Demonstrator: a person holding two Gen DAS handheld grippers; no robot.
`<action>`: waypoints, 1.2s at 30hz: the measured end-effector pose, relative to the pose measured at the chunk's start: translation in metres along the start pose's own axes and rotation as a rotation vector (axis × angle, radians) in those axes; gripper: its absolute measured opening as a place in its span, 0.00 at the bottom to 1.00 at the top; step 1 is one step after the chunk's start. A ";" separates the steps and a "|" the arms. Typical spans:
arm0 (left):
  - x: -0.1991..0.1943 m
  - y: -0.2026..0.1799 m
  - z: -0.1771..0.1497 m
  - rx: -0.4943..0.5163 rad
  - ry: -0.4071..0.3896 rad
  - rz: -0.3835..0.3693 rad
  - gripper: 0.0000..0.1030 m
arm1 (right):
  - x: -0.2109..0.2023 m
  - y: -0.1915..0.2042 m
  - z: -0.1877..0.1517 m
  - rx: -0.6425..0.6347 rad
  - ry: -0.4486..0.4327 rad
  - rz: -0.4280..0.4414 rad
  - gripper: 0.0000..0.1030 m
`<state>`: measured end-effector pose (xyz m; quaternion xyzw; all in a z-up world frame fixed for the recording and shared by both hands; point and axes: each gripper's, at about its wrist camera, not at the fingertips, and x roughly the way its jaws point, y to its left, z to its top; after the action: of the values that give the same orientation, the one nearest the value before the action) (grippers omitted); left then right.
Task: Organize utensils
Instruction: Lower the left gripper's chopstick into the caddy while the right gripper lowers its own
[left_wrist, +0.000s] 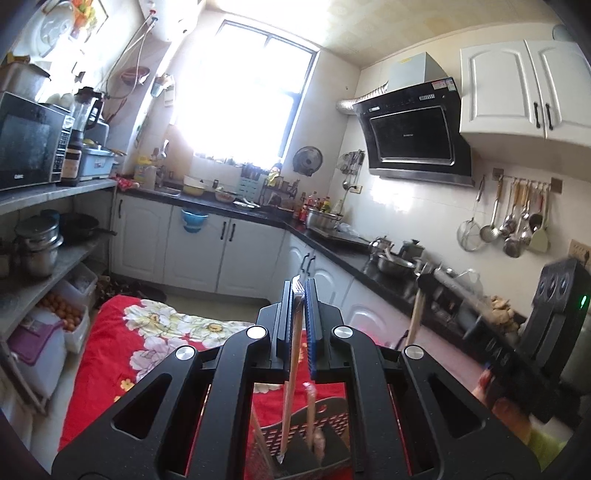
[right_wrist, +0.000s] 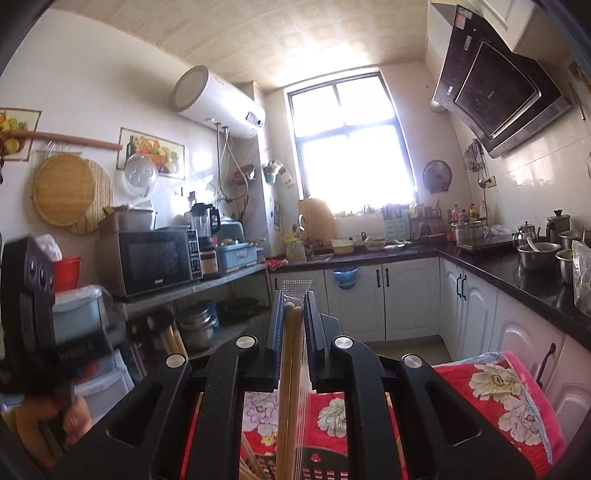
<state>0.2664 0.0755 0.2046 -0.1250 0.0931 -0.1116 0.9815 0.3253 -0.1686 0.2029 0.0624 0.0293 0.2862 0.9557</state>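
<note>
A single chopstick (left_wrist: 291, 373) hangs pinched in the left gripper (left_wrist: 300, 291), its lower tip inside the dark slotted utensil basket (left_wrist: 332, 410) below. The right gripper (right_wrist: 293, 299) is clamped on a pair of wooden chopsticks in a clear sleeve (right_wrist: 290, 369). The basket stands on a red floral cloth (left_wrist: 122, 343). Far left, the microwave (right_wrist: 155, 260) carries a brand mark too small to read. White cabinets (left_wrist: 236, 251) and black counter (right_wrist: 509, 273) line the kitchen.

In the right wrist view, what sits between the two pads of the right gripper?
The right gripper is shut on a pair of wooden chopsticks in a clear plastic sleeve, which hang down toward the slotted basket; the right wrist view shows this.
</note>
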 end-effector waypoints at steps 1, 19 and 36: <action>0.002 0.001 -0.003 -0.001 0.003 0.001 0.03 | 0.001 -0.002 0.000 0.004 -0.006 -0.005 0.11; 0.015 0.012 -0.071 -0.036 0.047 -0.005 0.03 | 0.015 -0.016 -0.031 0.043 -0.044 -0.070 0.11; 0.019 0.019 -0.095 -0.047 0.104 0.006 0.03 | 0.023 -0.007 -0.077 -0.073 -0.049 -0.105 0.11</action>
<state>0.2681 0.0680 0.1060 -0.1417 0.1470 -0.1128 0.9724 0.3413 -0.1535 0.1255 0.0330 -0.0016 0.2350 0.9714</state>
